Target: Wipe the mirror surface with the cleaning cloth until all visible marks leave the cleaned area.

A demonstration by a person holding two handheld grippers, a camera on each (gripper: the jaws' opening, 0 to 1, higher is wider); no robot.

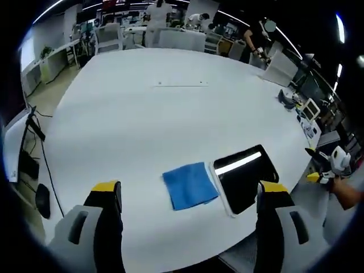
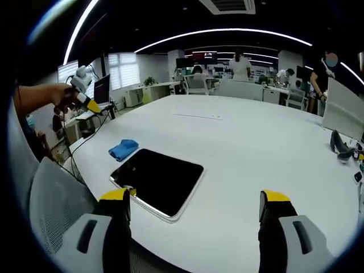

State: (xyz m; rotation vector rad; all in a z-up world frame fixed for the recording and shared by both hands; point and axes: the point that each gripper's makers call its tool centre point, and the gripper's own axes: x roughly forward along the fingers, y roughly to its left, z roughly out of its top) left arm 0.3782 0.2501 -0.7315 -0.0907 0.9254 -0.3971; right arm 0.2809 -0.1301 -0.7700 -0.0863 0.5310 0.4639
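A dark rectangular mirror (image 1: 245, 177) with a white rim lies flat on the white table (image 1: 170, 119), close to its near edge. A folded blue cloth (image 1: 190, 185) lies just beside the mirror, apart from both grippers. My left gripper (image 1: 190, 192) hovers above them, jaws wide open and empty. In the right gripper view the mirror (image 2: 159, 179) sits ahead of my right gripper (image 2: 195, 197), which is also open and empty, with the cloth (image 2: 123, 149) beyond the mirror's far corner. The left gripper (image 2: 79, 84) shows at the upper left, held by a hand (image 2: 48, 96).
A grey mesh chair (image 2: 57, 210) stands at the table edge near the mirror. A small dark object (image 2: 341, 145) lies on the table's right side near a white panel (image 2: 344, 108). Desks, chairs and people fill the office behind.
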